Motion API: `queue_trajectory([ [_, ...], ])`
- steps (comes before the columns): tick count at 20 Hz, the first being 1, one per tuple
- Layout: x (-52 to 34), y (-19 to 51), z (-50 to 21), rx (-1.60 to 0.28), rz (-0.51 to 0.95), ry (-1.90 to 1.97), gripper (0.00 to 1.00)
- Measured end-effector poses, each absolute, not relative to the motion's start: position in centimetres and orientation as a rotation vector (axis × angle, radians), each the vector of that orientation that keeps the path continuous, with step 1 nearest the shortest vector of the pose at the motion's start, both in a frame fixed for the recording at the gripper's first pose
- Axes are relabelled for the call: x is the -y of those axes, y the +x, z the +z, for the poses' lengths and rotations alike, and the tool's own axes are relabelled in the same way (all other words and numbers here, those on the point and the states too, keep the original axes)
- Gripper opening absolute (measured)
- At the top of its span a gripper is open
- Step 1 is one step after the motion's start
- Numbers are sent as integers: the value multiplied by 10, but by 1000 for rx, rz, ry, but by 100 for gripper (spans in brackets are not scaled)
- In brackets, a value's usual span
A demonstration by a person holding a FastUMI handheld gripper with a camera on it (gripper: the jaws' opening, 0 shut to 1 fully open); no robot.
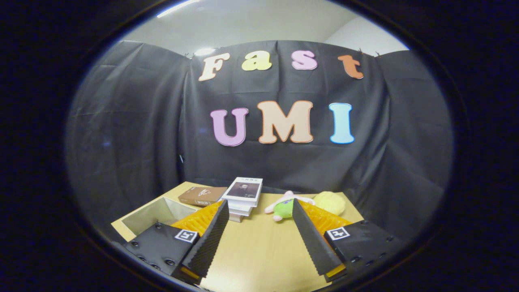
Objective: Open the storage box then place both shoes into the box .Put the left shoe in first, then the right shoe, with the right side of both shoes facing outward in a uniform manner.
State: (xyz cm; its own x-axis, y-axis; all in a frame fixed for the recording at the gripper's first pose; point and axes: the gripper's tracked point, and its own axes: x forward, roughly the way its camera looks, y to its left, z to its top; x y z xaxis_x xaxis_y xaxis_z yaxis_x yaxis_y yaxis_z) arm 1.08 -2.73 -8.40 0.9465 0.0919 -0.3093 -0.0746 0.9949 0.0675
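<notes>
Gripper view: tool (259, 231) spread wide (holding nothing), box (160, 213) seemingly lying lengthwise.

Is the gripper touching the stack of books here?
Apart. In the gripper view the open gripper holds nothing, and bare table lies between its fingers; the book stack stands beyond the fingertips.

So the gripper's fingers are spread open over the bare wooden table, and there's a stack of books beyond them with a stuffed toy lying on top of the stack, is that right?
Not quite. In the gripper view the stuffed toy lies on the table beside the stack of books, not on top of it. The rest holds: the gripper is open over bare wood, with the books beyond its fingers.
</notes>
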Motion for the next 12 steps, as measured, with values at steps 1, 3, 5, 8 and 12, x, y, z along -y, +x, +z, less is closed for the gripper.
queue_trajectory([
  [1,34,9,-83,-303,71,61,99],
  [3,50,5,-80,-274,40,58,99],
  [5,58,5,-76,-247,20,57,99],
  [8,67,4,-69,-213,1,68,99],
  [12,72,5,-64,-187,-10,76,99],
])
